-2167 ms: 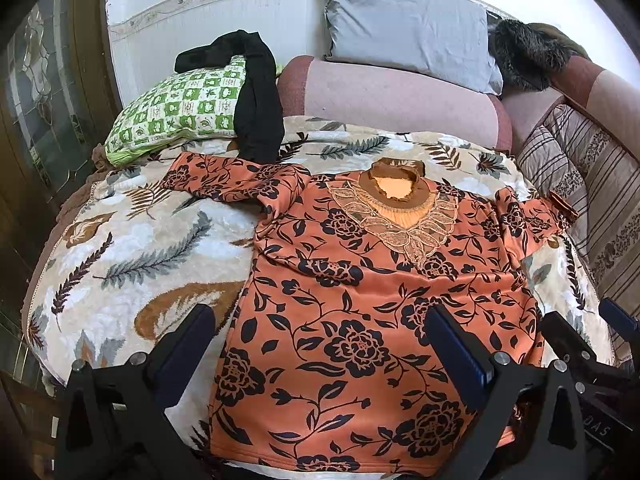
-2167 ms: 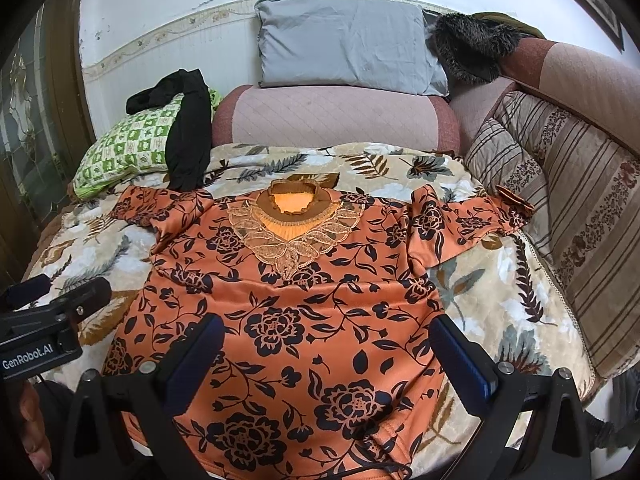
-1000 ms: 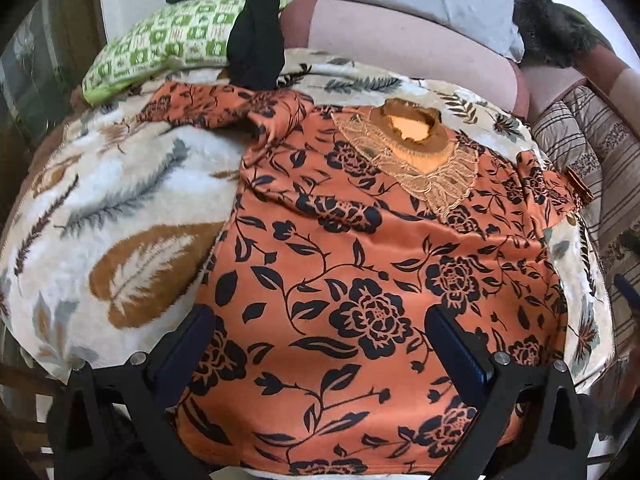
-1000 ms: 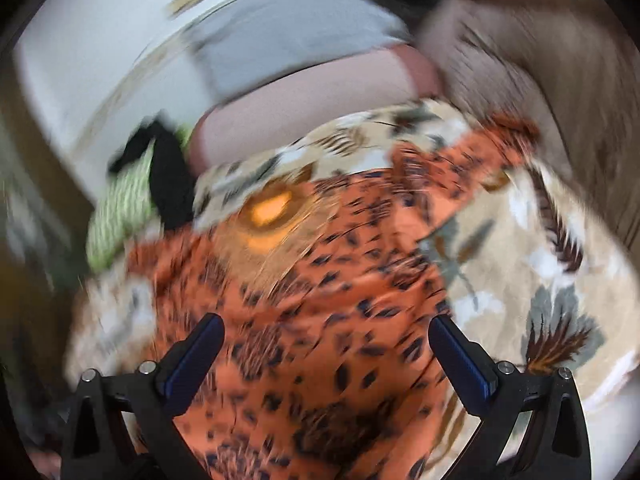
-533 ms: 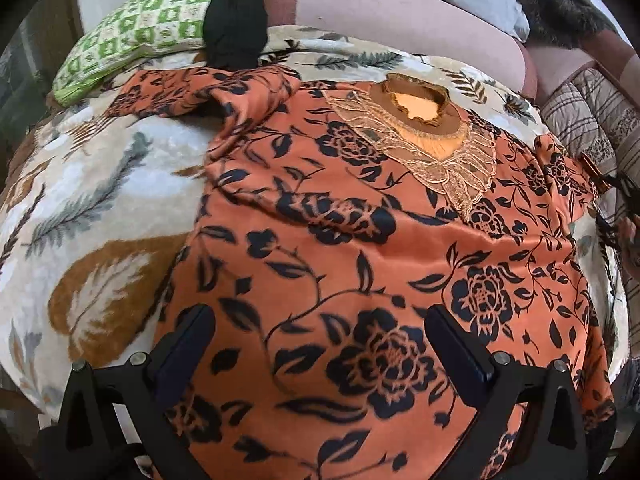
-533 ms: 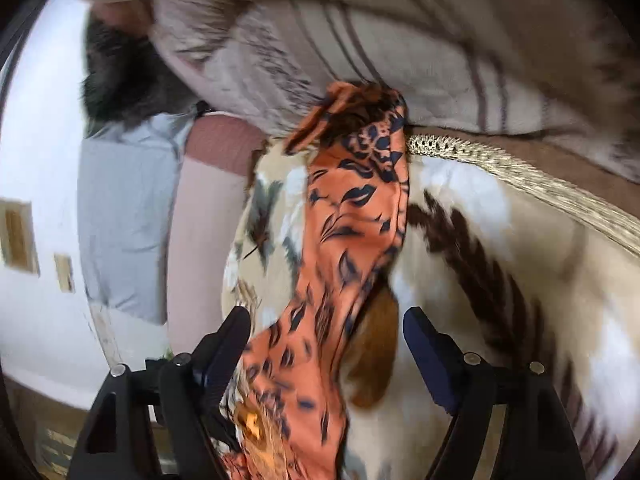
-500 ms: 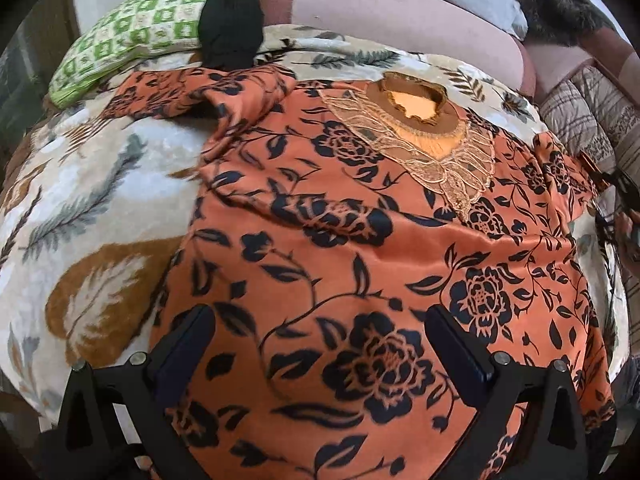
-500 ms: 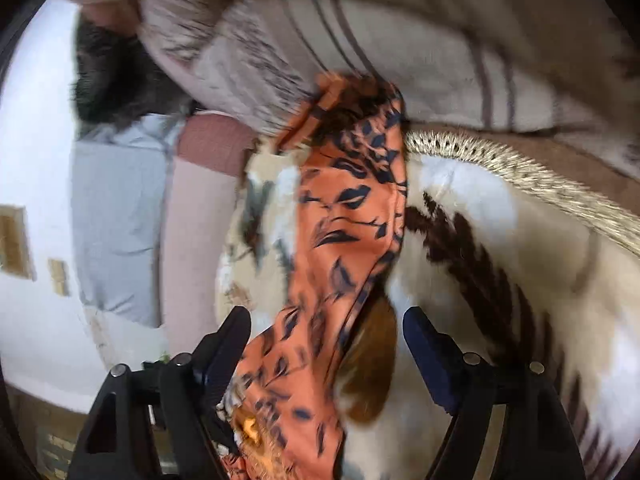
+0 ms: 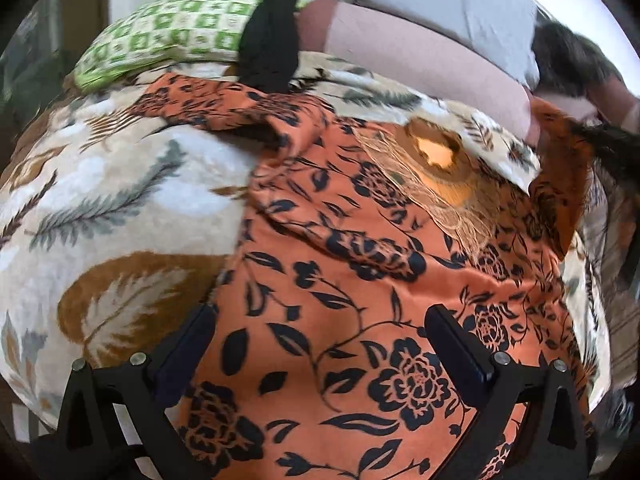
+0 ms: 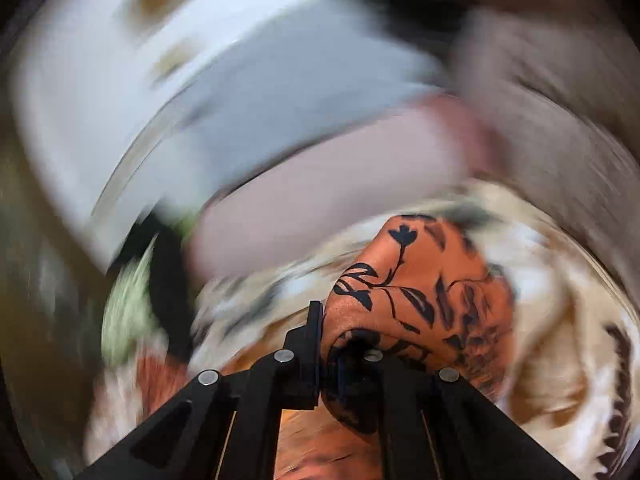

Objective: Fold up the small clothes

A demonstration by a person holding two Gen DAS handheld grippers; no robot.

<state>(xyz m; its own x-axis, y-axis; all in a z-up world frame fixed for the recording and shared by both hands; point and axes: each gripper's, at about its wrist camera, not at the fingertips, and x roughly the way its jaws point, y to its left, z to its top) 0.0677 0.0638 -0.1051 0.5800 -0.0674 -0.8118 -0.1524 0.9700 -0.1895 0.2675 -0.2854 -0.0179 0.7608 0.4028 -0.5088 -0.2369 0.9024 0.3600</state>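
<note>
An orange blouse with black flowers lies spread face up on the sofa's leaf-print blanket, its lace neckline toward the backrest. My left gripper is open and empty, hovering low over the blouse's lower body. My right gripper is shut on the blouse's right sleeve and holds it bunched up off the blanket; the right wrist view is blurred by motion. In the left wrist view that sleeve stands lifted at the right, with the dark right gripper behind it.
A green checked pillow with a black garment draped over it lies at the back left. A pink backrest cushion and a grey pillow run along the back. A striped cushion borders the right side.
My right gripper closed on the right sleeve end and lifted it, swinging toward the blouse's middle. My left gripper stayed open and shifted slightly over the blouse's lower body.
</note>
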